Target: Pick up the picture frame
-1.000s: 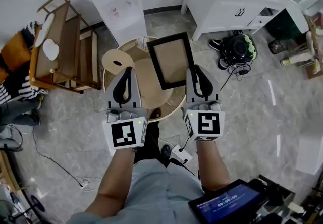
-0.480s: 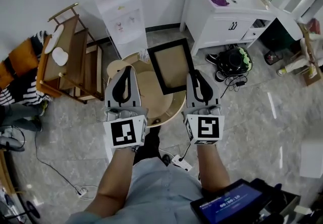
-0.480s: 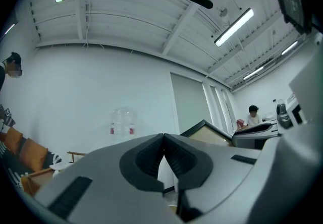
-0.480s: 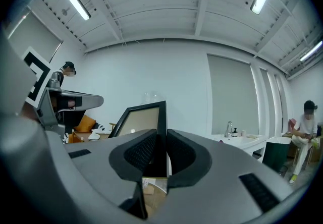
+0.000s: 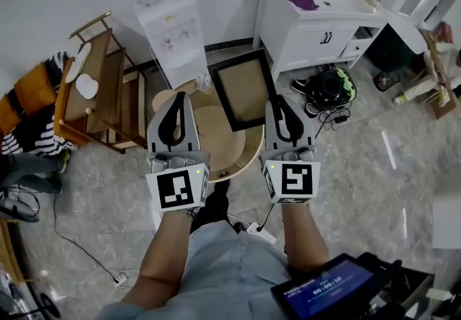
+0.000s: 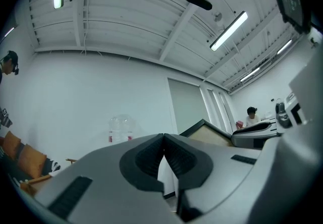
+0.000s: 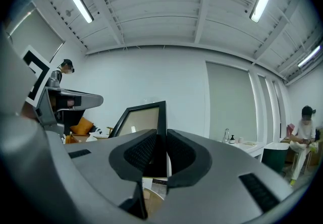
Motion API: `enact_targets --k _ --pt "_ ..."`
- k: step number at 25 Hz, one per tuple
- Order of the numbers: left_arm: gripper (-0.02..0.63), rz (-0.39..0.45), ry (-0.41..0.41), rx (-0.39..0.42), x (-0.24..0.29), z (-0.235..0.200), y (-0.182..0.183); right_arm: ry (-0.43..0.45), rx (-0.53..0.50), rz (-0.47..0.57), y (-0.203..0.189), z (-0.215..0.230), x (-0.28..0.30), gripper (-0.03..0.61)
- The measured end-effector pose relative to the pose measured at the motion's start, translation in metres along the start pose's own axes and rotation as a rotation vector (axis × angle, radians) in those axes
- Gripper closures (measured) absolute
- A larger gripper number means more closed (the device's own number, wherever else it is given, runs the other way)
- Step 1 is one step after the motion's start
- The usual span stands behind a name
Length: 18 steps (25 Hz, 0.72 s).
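The picture frame (image 5: 245, 91) is black with a tan backing and hangs tilted over the round wooden table (image 5: 216, 140). My right gripper (image 5: 276, 104) is shut on the frame's right edge. In the right gripper view that black edge (image 7: 160, 117) runs down between the closed pads of the right gripper (image 7: 162, 155). My left gripper (image 5: 178, 99) stays left of the frame, apart from it, shut with nothing in it. In the left gripper view the left gripper (image 6: 164, 153) has its pads together, and the frame (image 6: 212, 134) shows off to the right.
A wooden rack (image 5: 101, 84) stands left of the table. A water dispenser (image 5: 173, 30) is at the wall behind it. To the right are a white cabinet (image 5: 317, 19) and a black bag (image 5: 330, 86). A power strip (image 5: 253, 229) and cables lie by my feet.
The frame has stayed at my right gripper's tip while both grippers and the view shifted slightly. The table and floor look a little farther below than a second ago.
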<state>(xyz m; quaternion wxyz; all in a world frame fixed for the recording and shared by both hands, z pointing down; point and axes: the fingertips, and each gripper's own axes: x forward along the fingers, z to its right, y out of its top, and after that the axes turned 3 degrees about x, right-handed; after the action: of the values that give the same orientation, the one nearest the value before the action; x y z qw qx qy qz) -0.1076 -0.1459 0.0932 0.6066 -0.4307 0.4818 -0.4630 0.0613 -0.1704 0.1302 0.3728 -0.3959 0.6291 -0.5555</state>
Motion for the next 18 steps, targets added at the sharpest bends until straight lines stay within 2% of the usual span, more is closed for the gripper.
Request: enact_targets --k 18 --pt "0.603 0.036 -0.007 0.015 -0.013 -0.008 0.016 -0.015 -0.003 0.033 0.016 -0.012 -0.011 0.5"
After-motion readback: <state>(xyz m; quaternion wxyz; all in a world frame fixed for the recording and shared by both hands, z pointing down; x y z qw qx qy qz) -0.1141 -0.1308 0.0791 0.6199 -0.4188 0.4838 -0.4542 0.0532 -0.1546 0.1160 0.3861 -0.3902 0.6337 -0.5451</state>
